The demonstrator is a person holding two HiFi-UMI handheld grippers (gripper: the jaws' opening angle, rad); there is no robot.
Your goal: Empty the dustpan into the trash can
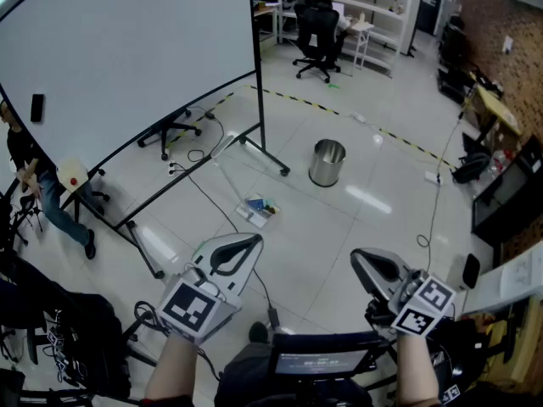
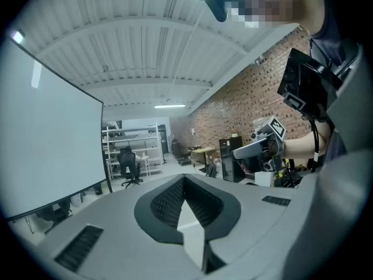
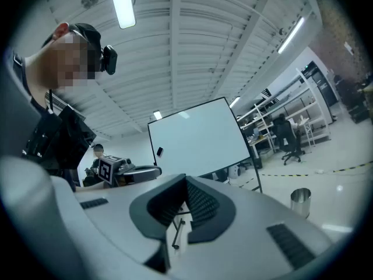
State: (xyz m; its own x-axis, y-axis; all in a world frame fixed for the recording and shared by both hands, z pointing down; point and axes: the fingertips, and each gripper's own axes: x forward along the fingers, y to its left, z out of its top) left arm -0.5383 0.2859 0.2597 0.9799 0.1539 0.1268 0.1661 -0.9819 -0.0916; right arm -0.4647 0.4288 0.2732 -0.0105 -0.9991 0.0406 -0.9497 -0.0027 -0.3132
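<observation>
trash can [image 1: 327,162], maybe dustpan [image 1: 259,209], left claw [image 2: 185,184], right claw [image 3: 186,185] closed, screen [image 1: 322,363] text blurred

One left hand-held gripper [image 1: 252,242], one right hand-held gripper [image 1: 358,261], one trash can [image 1: 327,163], one dustpan [image 1: 258,209], one whiteboard [image 1: 127,58].

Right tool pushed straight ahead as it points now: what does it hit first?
Probably the whiteboard, near its lower edge; depth is unclear. Nothing nearer shows in that line. The trash can stands off to the right.
</observation>
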